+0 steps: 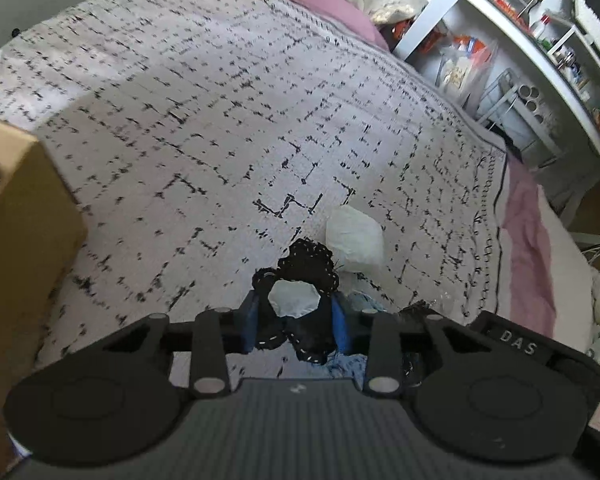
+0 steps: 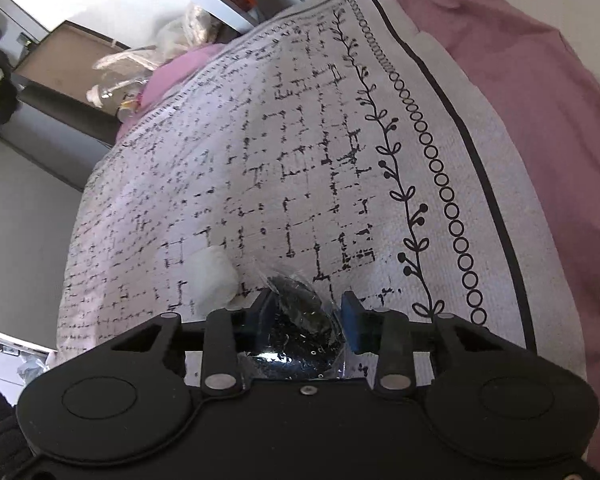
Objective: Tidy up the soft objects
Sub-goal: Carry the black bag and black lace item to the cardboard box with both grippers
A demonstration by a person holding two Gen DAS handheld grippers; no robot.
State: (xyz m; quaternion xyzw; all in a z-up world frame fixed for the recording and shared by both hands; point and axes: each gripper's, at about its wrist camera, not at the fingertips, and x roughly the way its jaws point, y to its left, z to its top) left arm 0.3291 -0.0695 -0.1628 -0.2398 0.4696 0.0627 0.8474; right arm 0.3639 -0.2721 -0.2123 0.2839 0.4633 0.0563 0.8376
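Soft things were everywhere: our left gripper pinched a floppy black stitched fabric piece above the patterned bedspread, while our right gripper's jaws sat spread around a crinkly bagged black bundle. We judged both light and squashy; grab mid-bulk. A white pouch lay nearby, cardboard box left.

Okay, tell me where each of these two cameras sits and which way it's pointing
Left wrist: rides the left tool, facing across the patterned blanket toward shelves; its fingers grip a black fabric piece.
Right wrist: rides the right tool, facing along the blanket's bordered edge; its fingers straddle a shiny black bundle.
Shared: blanket and white soft lump.
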